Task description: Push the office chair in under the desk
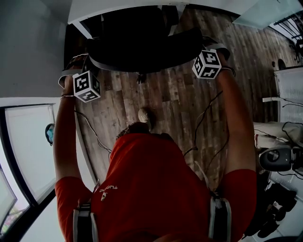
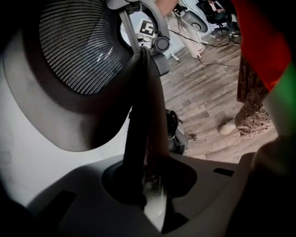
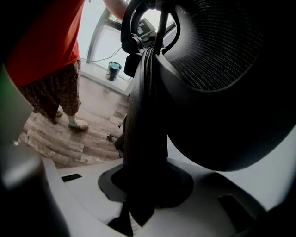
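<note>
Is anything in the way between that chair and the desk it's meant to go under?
Nothing visible does. The office chair sits right at the desk, the left gripper and right gripper each shut on its backrest. Under the desk it is too dark to tell.

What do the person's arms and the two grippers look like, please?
The left gripper and right gripper have pale grey bodies and dark jaws. Each carries a white cube with black square markers. Thin dark cables trail back. The person wears a red short-sleeved shirt.
</note>
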Tool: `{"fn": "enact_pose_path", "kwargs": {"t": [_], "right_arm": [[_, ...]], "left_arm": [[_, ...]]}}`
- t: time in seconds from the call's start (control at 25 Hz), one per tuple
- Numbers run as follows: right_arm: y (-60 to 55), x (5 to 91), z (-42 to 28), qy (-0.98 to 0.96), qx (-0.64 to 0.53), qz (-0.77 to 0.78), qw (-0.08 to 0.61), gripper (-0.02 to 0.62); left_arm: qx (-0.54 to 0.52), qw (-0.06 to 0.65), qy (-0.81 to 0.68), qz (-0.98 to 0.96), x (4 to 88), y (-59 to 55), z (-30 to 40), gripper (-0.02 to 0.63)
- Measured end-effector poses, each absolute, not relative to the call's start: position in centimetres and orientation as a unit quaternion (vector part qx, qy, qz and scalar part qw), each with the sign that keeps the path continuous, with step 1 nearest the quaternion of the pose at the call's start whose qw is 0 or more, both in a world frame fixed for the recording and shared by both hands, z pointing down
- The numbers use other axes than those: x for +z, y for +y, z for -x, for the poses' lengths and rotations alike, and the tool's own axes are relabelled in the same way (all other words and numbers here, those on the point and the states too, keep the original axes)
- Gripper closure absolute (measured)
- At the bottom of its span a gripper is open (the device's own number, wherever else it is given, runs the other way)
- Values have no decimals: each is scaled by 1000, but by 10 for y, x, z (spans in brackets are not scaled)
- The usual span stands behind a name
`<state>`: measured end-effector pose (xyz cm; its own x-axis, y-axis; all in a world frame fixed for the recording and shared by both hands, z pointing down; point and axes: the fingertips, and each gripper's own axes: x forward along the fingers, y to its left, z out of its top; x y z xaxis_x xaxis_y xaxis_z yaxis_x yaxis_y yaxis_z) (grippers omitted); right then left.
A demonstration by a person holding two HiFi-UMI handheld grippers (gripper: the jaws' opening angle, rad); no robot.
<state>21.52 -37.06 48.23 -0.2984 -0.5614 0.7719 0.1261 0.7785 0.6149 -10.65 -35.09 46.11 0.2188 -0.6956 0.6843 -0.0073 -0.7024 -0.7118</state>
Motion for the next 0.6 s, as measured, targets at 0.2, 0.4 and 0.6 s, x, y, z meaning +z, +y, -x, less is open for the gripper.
{"fn": "enact_pose_path", "kwargs": {"t": [0.2, 0.4, 0.6], "right_arm": [[-397, 470, -208, -751, -306, -151, 565, 503], [-413, 483, -212, -749, -301, -141, 573, 503], [-433, 486, -215, -749, -297, -138, 576, 503]], "left_arm": [[-581, 294, 243, 719, 464, -377, 109, 525], [-587, 285, 242, 718, 465, -392, 113, 525], [-589, 280, 245, 717, 466, -410, 110, 525]]}}
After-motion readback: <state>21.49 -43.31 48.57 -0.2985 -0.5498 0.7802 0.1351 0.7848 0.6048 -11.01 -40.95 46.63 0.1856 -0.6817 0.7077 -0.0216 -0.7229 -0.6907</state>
